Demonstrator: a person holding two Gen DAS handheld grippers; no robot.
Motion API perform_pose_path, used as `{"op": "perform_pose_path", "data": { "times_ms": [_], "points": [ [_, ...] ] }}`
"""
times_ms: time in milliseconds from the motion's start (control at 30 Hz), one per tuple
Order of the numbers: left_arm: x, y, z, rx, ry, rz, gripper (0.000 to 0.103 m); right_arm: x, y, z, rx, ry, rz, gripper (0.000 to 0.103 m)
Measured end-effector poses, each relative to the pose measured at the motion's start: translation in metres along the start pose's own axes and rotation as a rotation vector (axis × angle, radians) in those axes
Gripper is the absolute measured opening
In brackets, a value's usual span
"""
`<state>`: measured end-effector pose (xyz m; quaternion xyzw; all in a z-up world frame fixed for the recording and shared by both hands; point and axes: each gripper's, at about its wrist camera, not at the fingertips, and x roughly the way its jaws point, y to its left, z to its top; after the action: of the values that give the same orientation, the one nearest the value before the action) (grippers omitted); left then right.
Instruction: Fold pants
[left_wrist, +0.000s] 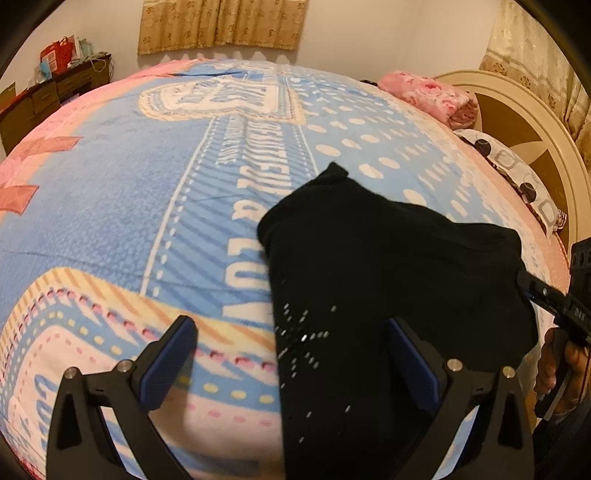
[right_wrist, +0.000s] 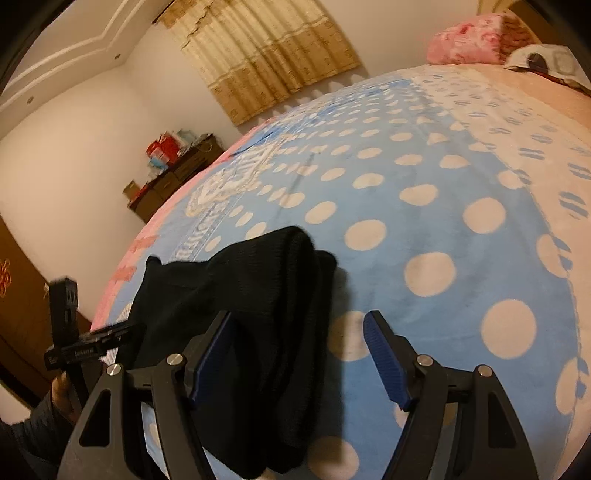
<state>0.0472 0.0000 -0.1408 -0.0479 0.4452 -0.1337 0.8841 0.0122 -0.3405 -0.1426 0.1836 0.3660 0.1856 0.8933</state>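
Note:
The black pants (left_wrist: 373, 280) lie bunched on the blue, white-dotted blanket (left_wrist: 110, 206) near the bed's front edge; small shiny studs show on the near part. My left gripper (left_wrist: 291, 354) is open and empty, its right finger (left_wrist: 410, 362) over the pants, its left finger over bare blanket. In the right wrist view the pants (right_wrist: 251, 317) lie at lower left. My right gripper (right_wrist: 299, 358) is open and empty, its left finger (right_wrist: 214, 354) at the pants' edge, its right finger over the blanket (right_wrist: 443, 229). The other gripper's body shows at each view's edge.
A pink floral folded blanket (left_wrist: 432, 96) and a patterned pillow (left_wrist: 517, 173) lie by the cream headboard (left_wrist: 524, 122). A dark dresser (left_wrist: 48, 99) with bags stands by the far wall. Gold curtains (left_wrist: 221, 22) hang behind the bed.

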Motion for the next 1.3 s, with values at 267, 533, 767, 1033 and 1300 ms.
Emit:
{"op": "perform_pose_path", "data": {
  "times_ms": [267,533,767,1033,1300],
  "points": [
    [0.013,-0.008,0.013,0.032,-0.005,-0.012,0.103,0.014,0.007,-0.004,-0.024,0.028,0.044,0.058],
    [-0.008,-0.030,0.011,0.123,-0.015,-0.041,0.025,0.001,0.022,-0.003,-0.029,-0.011,0.098,0.028],
    [-0.026,-0.020,0.011,0.080,-0.018,-0.053,0.019,-0.026,0.059,0.008,-0.105,-0.069,0.116,0.027],
    [-0.051,-0.003,0.009,0.061,-0.060,-0.022,0.017,-0.021,0.091,0.029,-0.173,-0.068,0.139,0.027],
    [-0.088,0.041,0.019,0.009,-0.147,0.069,0.017,0.014,0.135,0.065,-0.248,-0.046,0.201,0.027]
  ]
}}
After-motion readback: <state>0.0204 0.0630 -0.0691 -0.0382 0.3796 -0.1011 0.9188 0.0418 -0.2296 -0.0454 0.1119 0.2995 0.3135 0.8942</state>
